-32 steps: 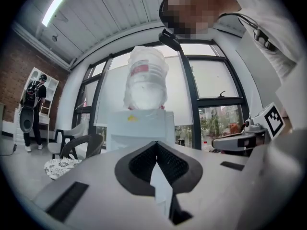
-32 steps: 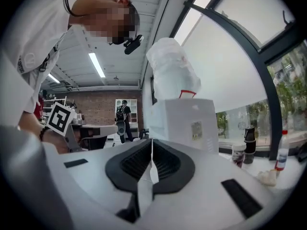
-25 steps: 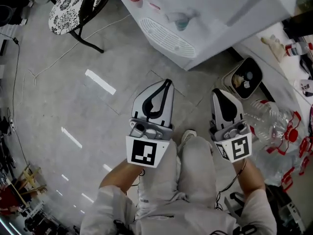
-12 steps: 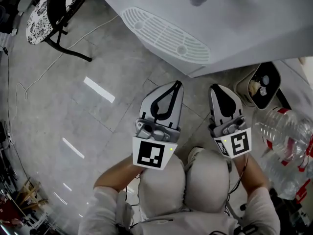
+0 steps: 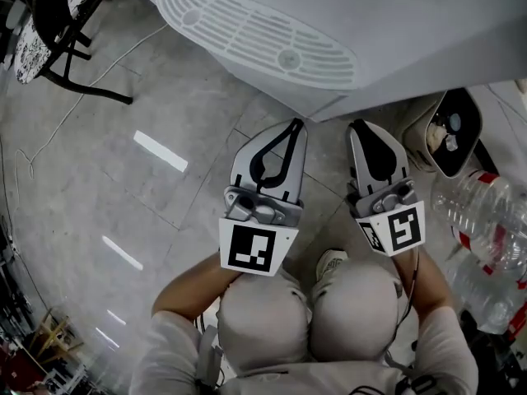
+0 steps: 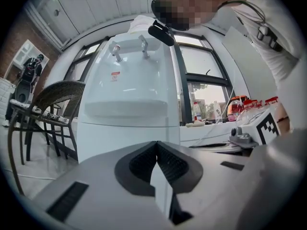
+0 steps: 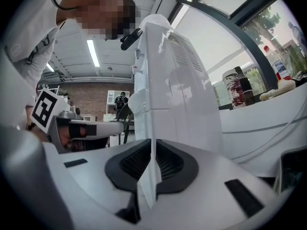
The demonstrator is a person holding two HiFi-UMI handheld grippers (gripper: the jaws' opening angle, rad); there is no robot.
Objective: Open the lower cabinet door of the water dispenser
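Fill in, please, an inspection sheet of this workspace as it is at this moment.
Surface: grey tiled floor, glossy, with light reflections.
Job's things: white dispenser; its lower door looks shut, and nothing touches it.
Clutter: bin and plastic bottles to the right of the dispenser.
Grippers: left gripper and right gripper are both shut and empty. They point level at the dispenser, short of it.
Cables: white cord on the floor, left.
Surroundings: chair at left; windows behind.

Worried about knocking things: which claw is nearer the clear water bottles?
The right claw; the clear water bottles lie just beyond it at the picture's right, with the left claw on its other side.
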